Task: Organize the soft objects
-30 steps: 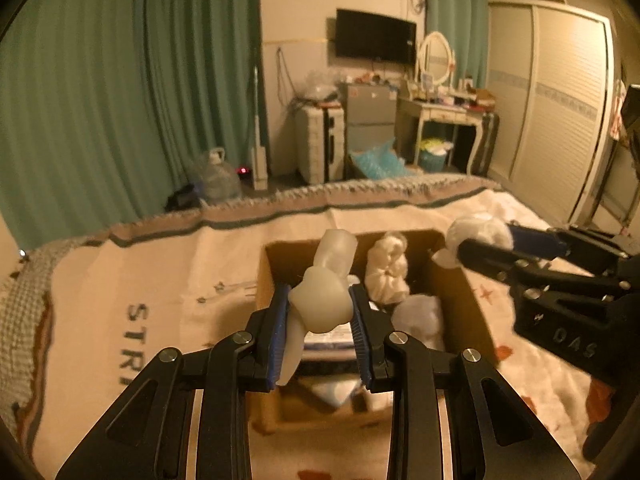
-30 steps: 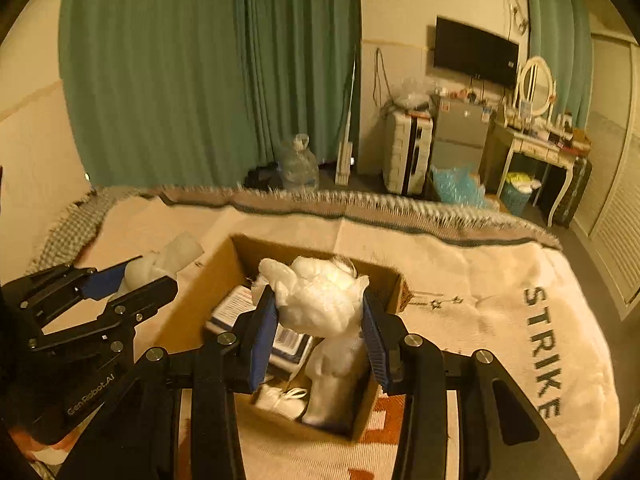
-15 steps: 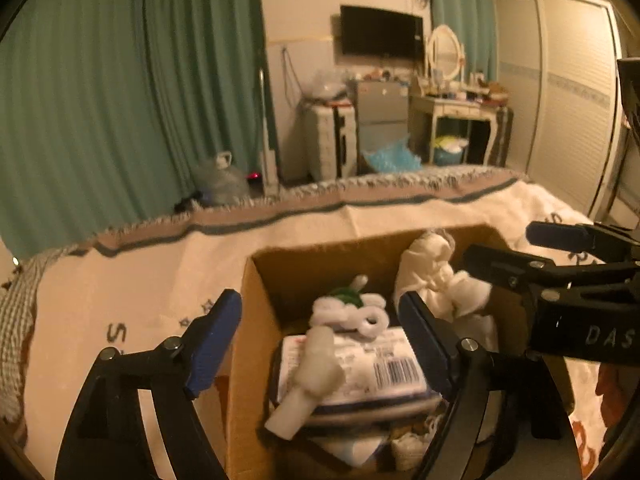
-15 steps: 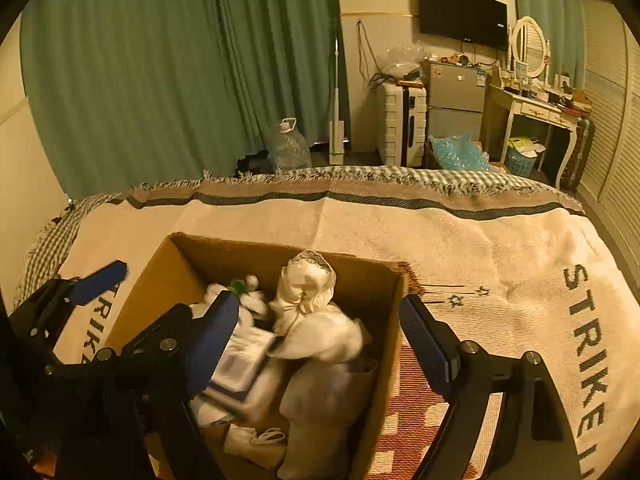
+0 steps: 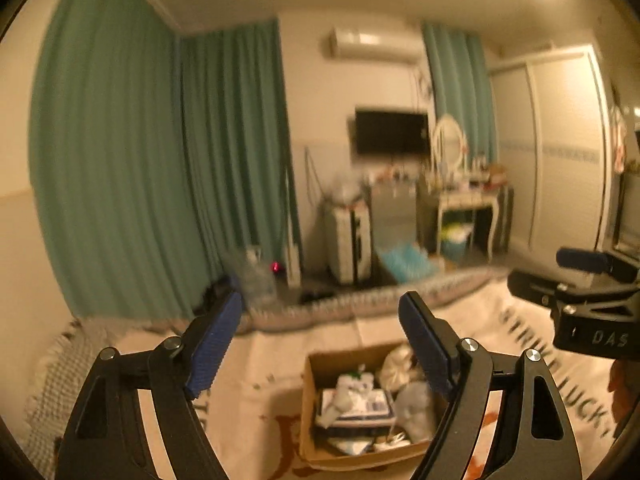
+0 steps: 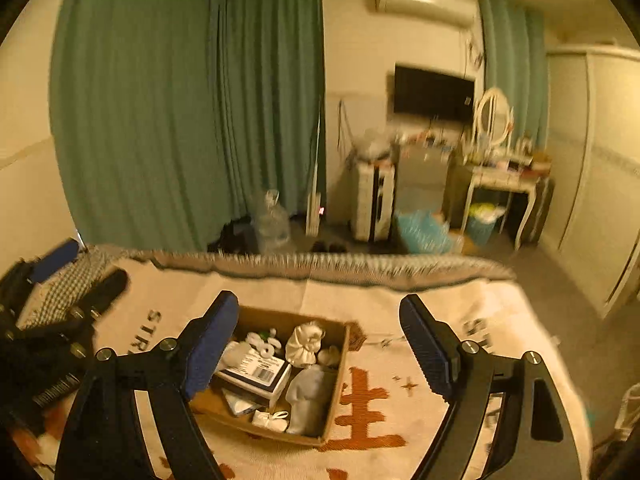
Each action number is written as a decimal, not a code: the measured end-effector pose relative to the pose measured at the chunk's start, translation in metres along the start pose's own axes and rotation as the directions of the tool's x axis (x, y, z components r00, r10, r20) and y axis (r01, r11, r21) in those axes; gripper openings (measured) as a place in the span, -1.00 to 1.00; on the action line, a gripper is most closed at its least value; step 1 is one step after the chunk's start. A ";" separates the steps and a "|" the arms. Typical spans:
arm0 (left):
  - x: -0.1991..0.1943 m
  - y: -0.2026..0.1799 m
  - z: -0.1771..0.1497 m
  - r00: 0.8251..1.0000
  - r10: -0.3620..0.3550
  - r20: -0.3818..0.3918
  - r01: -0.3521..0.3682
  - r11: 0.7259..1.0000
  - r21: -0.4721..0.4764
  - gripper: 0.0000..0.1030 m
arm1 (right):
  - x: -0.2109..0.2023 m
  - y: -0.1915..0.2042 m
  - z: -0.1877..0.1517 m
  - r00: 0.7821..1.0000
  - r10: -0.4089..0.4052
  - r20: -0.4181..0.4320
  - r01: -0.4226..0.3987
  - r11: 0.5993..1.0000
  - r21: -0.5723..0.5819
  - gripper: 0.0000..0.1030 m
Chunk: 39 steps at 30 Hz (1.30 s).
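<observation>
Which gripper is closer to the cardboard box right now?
Right, narrowly. The right gripper hovers open just behind the cardboard box; the left gripper, also open, sits higher and farther back.

One cardboard box (image 6: 336, 384), two grippers.
Inside: one labelled flat package (image 6: 256, 372), several white soft bundles, exact number unclear; underneath, one printed blanket (image 6: 400, 312); behind, one television (image 6: 434, 89).

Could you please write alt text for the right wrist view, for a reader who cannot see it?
The open right gripper hangs empty above a cardboard box of white soft objects on a cream blanket with orange and dark lettering. The left gripper shows at the left edge; green curtains and a wall television lie beyond.
</observation>
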State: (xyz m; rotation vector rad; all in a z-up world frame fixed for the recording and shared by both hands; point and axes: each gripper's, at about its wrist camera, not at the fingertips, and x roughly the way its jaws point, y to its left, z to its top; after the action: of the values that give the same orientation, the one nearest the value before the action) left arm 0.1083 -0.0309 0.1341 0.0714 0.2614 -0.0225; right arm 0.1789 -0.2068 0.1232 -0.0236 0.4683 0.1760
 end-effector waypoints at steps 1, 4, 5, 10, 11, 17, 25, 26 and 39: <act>-0.021 0.003 0.008 1.000 0.000 0.029 0.000 1.000 -0.007 0.74 | -0.023 0.002 0.003 1.000 -0.007 0.028 0.007 1.000 0.004 0.72; -0.076 0.014 0.016 0.991 0.012 0.137 -0.010 1.000 -0.019 0.86 | -0.079 0.010 0.005 0.994 -0.009 0.106 0.009 1.000 0.000 0.88; -0.087 0.019 0.016 0.987 0.014 0.158 -0.011 1.000 -0.021 0.90 | -0.096 0.015 0.002 0.991 -0.009 0.133 0.011 1.000 -0.009 0.98; -0.128 0.029 -0.007 0.975 0.065 0.214 -0.060 0.998 -0.032 0.90 | -0.147 0.035 -0.019 0.975 0.009 0.221 0.000 0.999 -0.041 1.00; -0.129 0.030 -0.011 0.975 0.075 0.209 -0.070 0.997 -0.029 0.90 | -0.152 0.039 -0.026 0.972 0.014 0.233 -0.005 0.999 -0.042 1.00; -0.117 0.028 -0.064 0.985 0.106 0.139 -0.103 0.994 -0.023 0.90 | -0.143 0.061 -0.077 0.957 -0.007 0.289 0.028 0.997 -0.068 1.00; -0.082 0.029 -0.127 0.995 0.099 0.020 -0.097 0.991 -0.091 0.90 | -0.080 0.073 -0.141 0.978 -0.015 0.210 0.021 0.999 -0.025 1.00; -0.080 0.030 -0.130 0.994 0.106 0.012 -0.104 0.990 -0.093 0.90 | -0.072 0.073 -0.145 0.981 -0.010 0.192 0.016 1.000 -0.027 1.00; -0.075 0.035 -0.146 0.995 0.092 -0.028 -0.095 0.990 -0.102 0.90 | -0.054 0.067 -0.163 0.991 -0.011 0.136 0.012 1.000 -0.005 1.00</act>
State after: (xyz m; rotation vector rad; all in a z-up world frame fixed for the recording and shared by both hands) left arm -0.0009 0.0154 0.0158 -0.0192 0.2823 0.0853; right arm 0.0471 -0.1596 0.0031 -0.0201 0.3321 0.1668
